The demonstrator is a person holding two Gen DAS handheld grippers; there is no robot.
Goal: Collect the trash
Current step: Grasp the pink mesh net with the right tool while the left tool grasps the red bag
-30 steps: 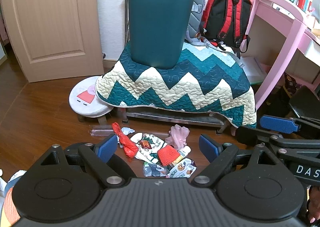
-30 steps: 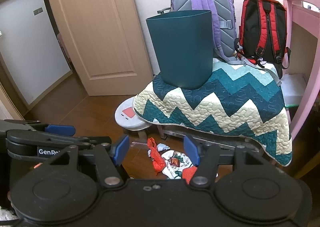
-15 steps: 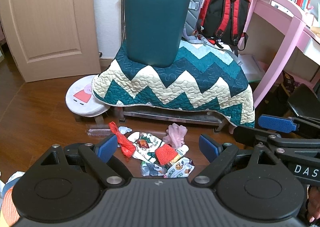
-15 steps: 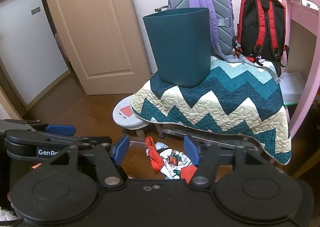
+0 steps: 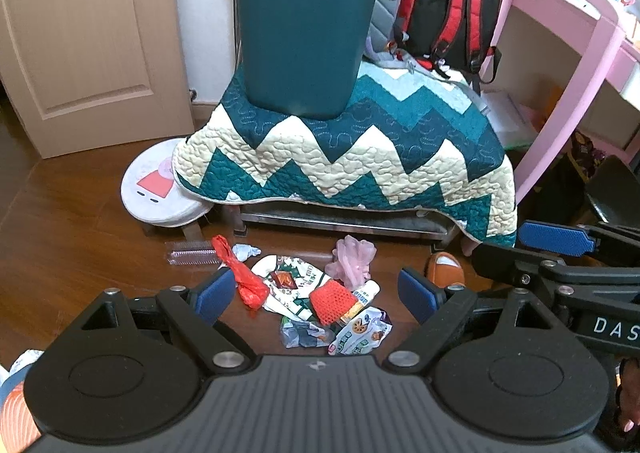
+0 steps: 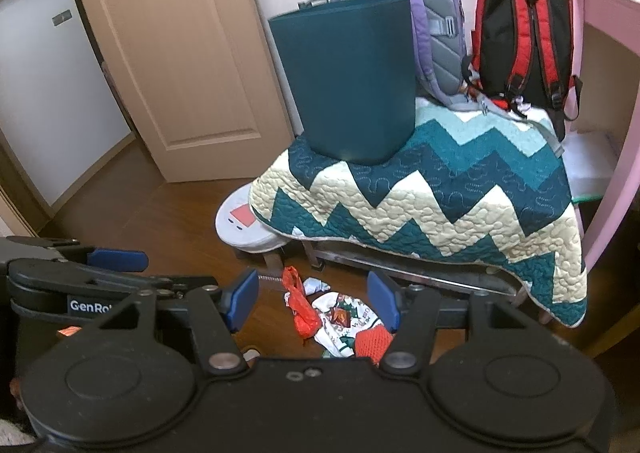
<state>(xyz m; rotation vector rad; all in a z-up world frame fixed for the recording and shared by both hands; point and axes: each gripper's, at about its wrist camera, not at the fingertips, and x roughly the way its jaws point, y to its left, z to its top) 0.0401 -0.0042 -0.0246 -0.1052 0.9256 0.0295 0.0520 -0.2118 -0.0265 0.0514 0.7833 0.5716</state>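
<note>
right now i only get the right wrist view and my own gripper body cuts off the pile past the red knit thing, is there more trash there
Observer: Yes. The left wrist view shows a cookie wrapper on the floor, just nearer to you than the red knit piece.
Operator: anything off to the side of the pile
Observer: A pink fluffy puff lies at the pile's far right edge in that view, toward the quilt-covered bench.
Operator: anything thats not trash i should skip
Observer: An orange slipper sits on the floor further right, apart from the pile.
</note>
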